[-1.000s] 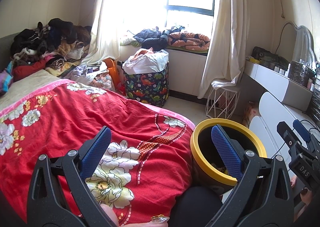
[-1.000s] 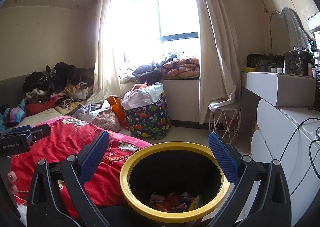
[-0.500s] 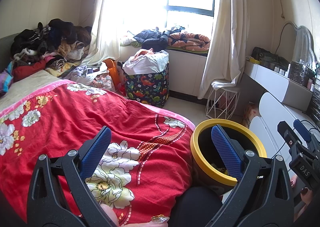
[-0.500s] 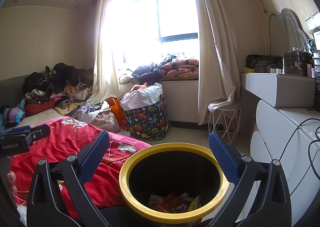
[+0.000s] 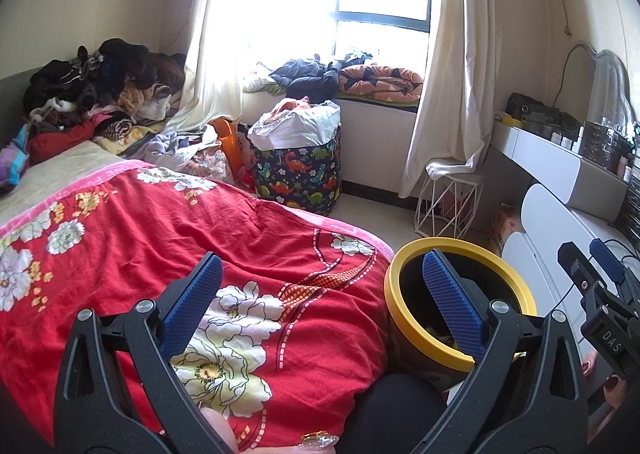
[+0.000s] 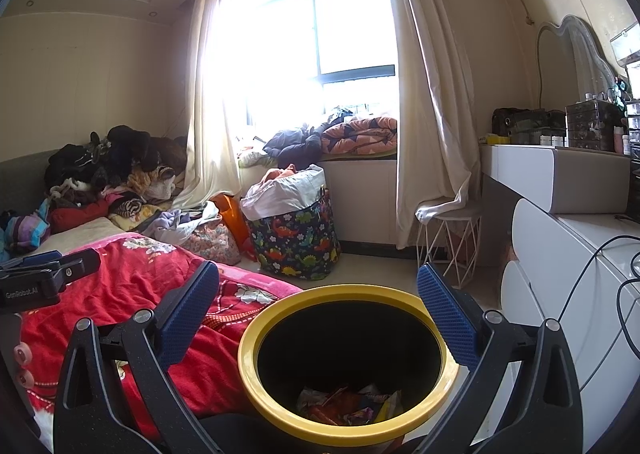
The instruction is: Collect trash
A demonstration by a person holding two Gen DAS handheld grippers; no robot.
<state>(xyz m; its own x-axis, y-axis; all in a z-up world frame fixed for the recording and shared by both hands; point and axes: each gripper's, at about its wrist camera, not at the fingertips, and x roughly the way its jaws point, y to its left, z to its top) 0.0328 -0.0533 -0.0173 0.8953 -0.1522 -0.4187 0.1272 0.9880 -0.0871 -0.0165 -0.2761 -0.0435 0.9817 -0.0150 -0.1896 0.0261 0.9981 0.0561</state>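
1. Yellow rimmed the black bin (image 6: 347, 366), which stood on the floor between the bed and the white drawers (image 6: 560, 266), just beside the red quilt (image 5: 168, 230).
2. Crumpled wrappers (image 6: 348, 404) lay at the bottom of the bin; no loose trash could be made out on the quilt or floor in either view.
3. The right gripper (image 6: 320, 310) hovered above the bin's mouth, its blue pads spread wide with nothing between them.
4. The left gripper (image 5: 320, 294) was likewise spread and empty, one pad over the quilt, the other over the bin's rim.
5. A thumb with a decorated nail (image 5: 318, 438) showed at the lower edge of the left view.
6. Judged from this, a drop seemed done or a fresh search was due; which, the views did not settle.
7. Risk: the bin stood close against the quilt's overhang, so a careless swing of either gripper could knock the rim and tip the wrappers out.
8. Risk: the clothes pile (image 5: 100, 89) and the dinosaur basket (image 5: 298, 173) held soft goods that might be mistaken for trash.
9. Risk: cables (image 6: 592, 294) on the drawers could snag the right gripper if it swung that way.
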